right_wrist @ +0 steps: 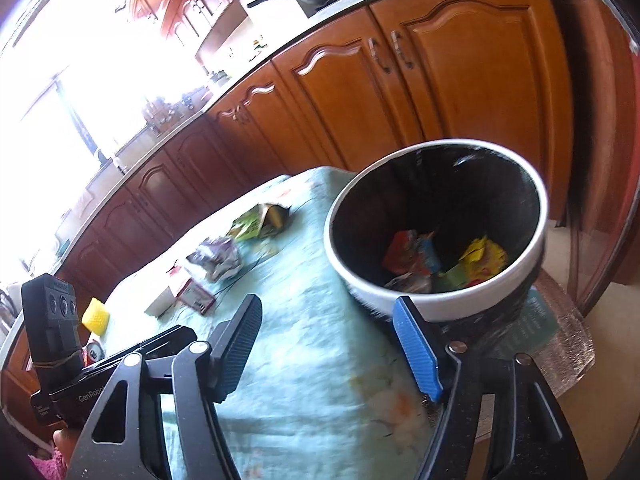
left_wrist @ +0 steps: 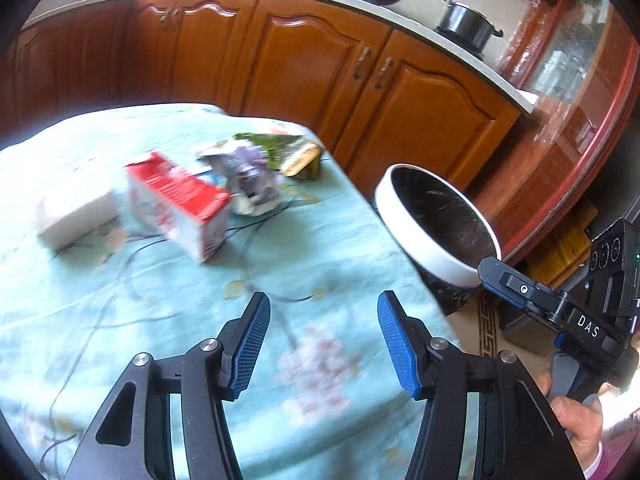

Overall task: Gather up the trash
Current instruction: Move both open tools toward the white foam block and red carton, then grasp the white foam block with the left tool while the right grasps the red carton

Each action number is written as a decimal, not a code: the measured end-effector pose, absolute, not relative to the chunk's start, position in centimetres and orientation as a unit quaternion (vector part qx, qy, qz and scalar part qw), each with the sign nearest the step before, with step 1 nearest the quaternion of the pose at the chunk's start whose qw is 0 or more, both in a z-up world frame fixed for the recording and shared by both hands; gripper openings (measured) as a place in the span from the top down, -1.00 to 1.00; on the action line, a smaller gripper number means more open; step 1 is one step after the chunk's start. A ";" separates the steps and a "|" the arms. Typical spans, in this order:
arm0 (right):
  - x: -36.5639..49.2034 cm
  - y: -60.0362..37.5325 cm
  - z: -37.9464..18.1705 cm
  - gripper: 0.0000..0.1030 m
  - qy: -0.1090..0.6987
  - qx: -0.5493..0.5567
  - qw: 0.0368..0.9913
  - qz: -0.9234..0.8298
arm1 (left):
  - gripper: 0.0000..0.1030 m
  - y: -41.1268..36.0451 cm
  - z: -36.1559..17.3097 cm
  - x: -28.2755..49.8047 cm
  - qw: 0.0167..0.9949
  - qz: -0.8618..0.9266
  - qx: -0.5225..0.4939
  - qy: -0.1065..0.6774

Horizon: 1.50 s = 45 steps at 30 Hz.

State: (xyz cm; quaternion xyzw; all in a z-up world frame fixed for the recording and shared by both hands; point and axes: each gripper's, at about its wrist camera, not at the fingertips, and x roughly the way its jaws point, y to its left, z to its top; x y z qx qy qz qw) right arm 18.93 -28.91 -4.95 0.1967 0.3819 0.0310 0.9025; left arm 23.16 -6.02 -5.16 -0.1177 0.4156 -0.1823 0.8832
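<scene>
Both grippers hang over the surface (left_wrist: 320, 240) with its pale blue cloth, jaws released and nothing between them: the left gripper (left_wrist: 324, 340) and the right gripper (right_wrist: 328, 344). The trash sits on the cloth at eleven o'clock from the left gripper: a red-and-white carton (left_wrist: 180, 204), a white box (left_wrist: 76, 216), a crumpled purple wrapper (left_wrist: 248, 176) and a green packet (left_wrist: 280, 148). The bin (right_wrist: 400, 300), holding coloured wrappers (right_wrist: 412, 256), stands at one o'clock from the right gripper, against the surface's edge.
</scene>
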 end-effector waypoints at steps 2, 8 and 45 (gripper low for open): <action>19.1 -27.5 -5.5 -0.42 0.391 0.193 0.899 0.044 | -0.18 -4.5 -5.0 22.3 0.887 -0.167 -0.117 0.415; 19.4 -23.5 -6.9 -0.44 0.412 0.176 0.891 0.077 | -0.23 -0.2 -4.8 19.9 0.890 -0.131 -0.128 0.417; 28.4 -12.6 -8.0 -0.44 0.430 0.070 0.867 0.241 | -0.51 9.1 -6.0 29.2 0.896 -0.090 -0.009 0.434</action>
